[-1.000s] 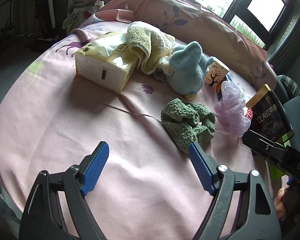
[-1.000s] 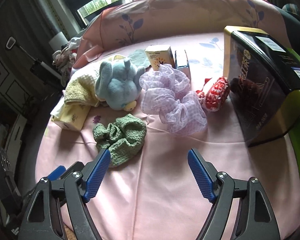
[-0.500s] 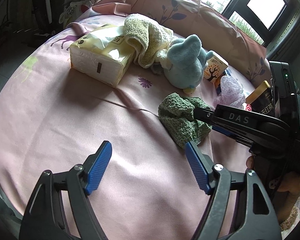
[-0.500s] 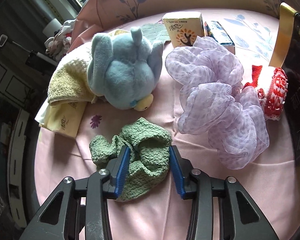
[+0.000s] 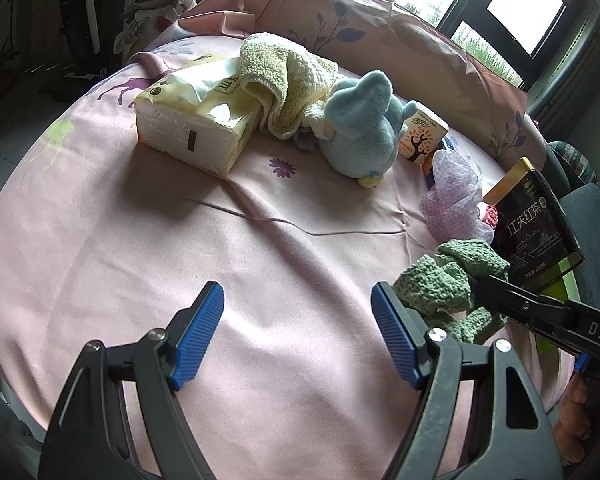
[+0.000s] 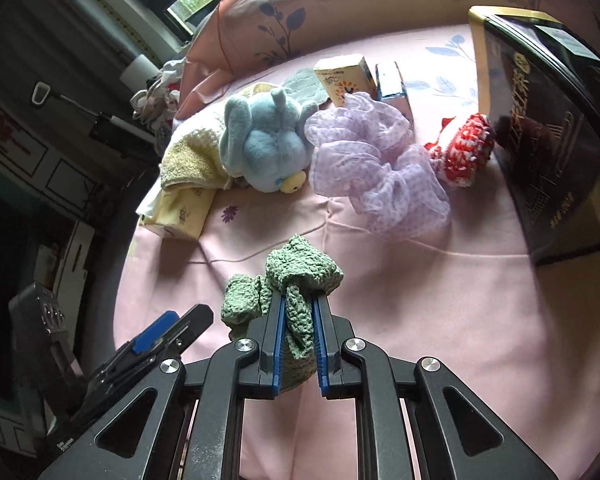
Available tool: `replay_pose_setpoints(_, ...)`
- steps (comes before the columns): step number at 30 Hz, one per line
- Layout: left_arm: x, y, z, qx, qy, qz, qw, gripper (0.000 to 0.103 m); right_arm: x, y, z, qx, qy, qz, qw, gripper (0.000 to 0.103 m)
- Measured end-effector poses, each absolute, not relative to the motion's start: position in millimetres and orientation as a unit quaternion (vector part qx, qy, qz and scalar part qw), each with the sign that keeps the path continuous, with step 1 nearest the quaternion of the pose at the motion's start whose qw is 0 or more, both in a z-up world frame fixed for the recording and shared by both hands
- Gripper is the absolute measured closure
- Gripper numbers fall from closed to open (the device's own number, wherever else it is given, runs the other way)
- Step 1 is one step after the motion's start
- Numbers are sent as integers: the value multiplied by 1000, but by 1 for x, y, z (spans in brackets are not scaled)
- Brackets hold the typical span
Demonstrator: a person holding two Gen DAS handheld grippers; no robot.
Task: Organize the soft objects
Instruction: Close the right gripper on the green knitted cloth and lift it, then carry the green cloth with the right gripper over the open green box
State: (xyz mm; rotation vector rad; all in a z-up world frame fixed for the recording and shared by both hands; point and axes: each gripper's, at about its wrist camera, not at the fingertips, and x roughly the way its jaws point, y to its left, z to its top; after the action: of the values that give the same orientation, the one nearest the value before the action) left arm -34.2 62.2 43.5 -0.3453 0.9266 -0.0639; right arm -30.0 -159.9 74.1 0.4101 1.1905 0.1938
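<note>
The right tool is clamped on the green cloth. Its blue pads have just come together w/ the cloth squeezed between them. Some of the cloth sticks out past the tips & some bunches to the left. In the left view the green cloth is near the right edge, just past the left tool's right pad, and the right tool's dark arm reaches in from the right to hold it.

The left tool has its pads wide apart. Nothing is between them, only the pink sheet of the bed under them.

A bit farther is a purple scrunchie, puffy & see-through, lying on the sheet. Just right of it is a red & white knit thing, next to a tall black box w/ a gold edge.

Left of the scrunchie is a blue plush toy. It leans on a yellow towel. The towel hangs over a tissue pack.

Behind the toy is a small carton w/ a tree on it, & a blue box beside it.

At the back is a long pink pillow w/ blue leaves. Windows are behind it.
</note>
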Motion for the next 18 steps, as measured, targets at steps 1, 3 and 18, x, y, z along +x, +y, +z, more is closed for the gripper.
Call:
replay_pose_setpoints(1, -34, 61, 44, -164, 445, -33, 880, 28, -33, -163, 73, 189, 557, 82, 804, 89)
replay_pose_setpoints(3, -35, 57, 43, -160, 446, -36, 880, 26, -36, -166, 70, 173, 560, 58, 808, 89)
replay_pose_setpoints(18, -37, -3, 25, -124, 482, -130, 858, 28, -36, -193, 29, 243, 573, 46, 782, 89)
